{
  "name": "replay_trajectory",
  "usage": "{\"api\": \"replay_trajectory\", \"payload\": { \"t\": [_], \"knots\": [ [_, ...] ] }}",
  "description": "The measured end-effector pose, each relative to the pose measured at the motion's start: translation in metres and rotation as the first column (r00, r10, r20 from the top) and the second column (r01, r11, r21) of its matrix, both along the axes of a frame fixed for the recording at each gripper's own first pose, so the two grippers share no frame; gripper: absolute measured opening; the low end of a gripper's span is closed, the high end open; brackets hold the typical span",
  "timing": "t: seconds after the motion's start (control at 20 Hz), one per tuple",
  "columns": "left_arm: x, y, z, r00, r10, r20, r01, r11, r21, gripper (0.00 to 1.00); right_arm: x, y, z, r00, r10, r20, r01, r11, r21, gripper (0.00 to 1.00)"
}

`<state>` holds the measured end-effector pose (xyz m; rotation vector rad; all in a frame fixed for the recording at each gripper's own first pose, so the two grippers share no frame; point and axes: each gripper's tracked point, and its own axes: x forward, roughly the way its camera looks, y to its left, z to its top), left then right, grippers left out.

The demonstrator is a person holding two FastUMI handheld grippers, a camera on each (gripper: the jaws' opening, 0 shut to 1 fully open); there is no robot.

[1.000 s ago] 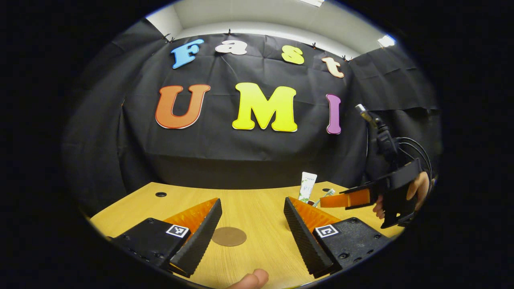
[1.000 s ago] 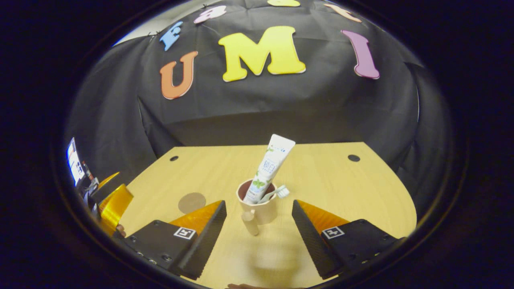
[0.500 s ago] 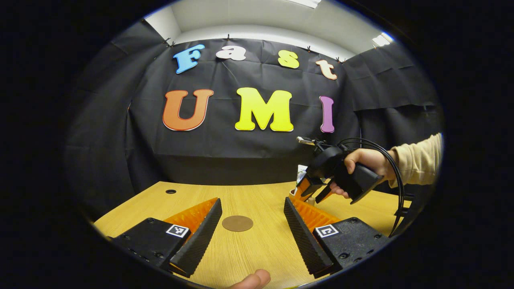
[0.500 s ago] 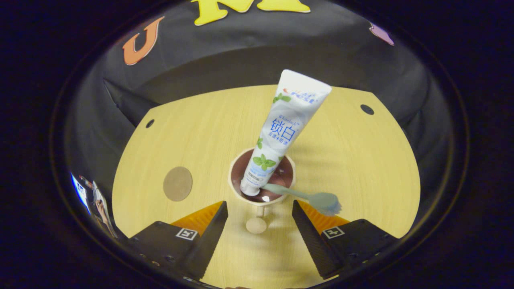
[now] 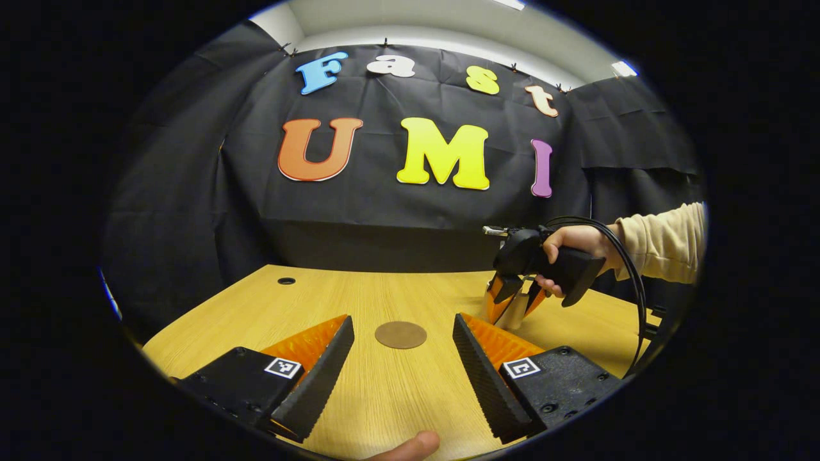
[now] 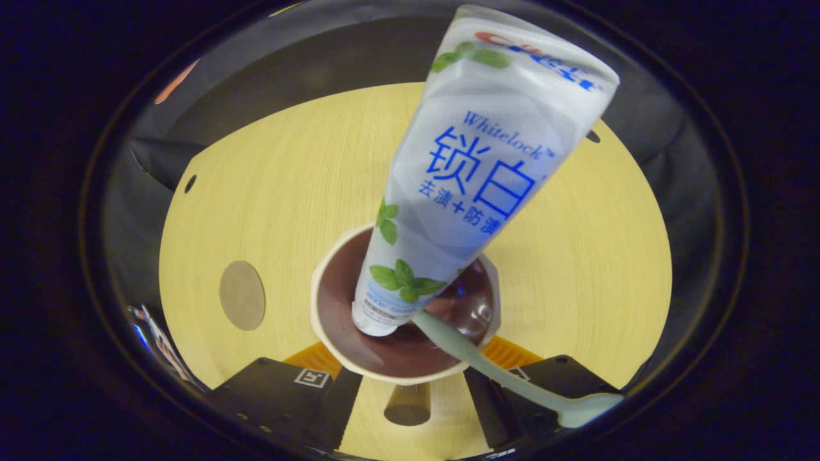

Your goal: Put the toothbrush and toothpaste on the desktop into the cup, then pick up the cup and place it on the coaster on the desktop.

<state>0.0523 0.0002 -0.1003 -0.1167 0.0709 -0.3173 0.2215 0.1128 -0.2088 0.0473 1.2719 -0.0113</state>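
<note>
Toothpaste (image 6: 474, 186): "Crest", "Whitelock", Chinese chars.

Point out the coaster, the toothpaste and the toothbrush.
coaster (image 5: 400, 335), left gripper view, centre of the brown disc.
toothpaste (image 6: 474, 179), right gripper view, middle of the tube.
toothbrush (image 6: 506, 378), right gripper view, on its handle.

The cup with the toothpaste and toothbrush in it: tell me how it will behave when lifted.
The cup will probably feel top-heavy: the toothpaste rises far above its rim and leans. The toothbrush lies loosely over the rim, so it may swing or slide out if the cup tilts. The right claw sits around the handle; gripped there alone, the cup might pivot.
</note>
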Motion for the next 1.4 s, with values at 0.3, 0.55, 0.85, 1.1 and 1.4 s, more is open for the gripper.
{"api": "replay_trajectory", "payload": {
  "t": [0.3,0.55,0.85,1.1,1.4],
  "knots": [
    [0.003,0.005,-0.011,0.999,-0.006,-0.042,0.004,0.999,-0.051,0.98,-0.004,-0.001,-0.007,0.998,0.034,-0.054,-0.036,0.998,-0.043,0.60],
    [0.003,0.005,-0.017,0.999,-0.007,-0.048,0.005,0.999,-0.040,0.98,0.001,-0.005,-0.002,0.999,0.014,-0.053,-0.017,0.998,-0.060,0.48],
    [0.001,0.003,-0.020,0.998,-0.010,-0.055,0.008,0.999,-0.040,0.99,-0.003,-0.005,-0.004,0.999,0.036,-0.038,-0.038,0.998,-0.044,0.29],
    [-0.003,0.001,-0.019,0.999,-0.020,-0.047,0.018,0.999,-0.036,0.99,-0.002,-0.001,-0.001,0.999,0.036,-0.011,-0.036,0.999,-0.038,0.28],
    [-0.016,0.010,-0.009,1.000,-0.013,-0.015,0.013,0.999,-0.041,0.98,0.000,0.002,0.007,0.997,0.073,0.036,-0.072,0.997,-0.039,0.27]
  ]
}}
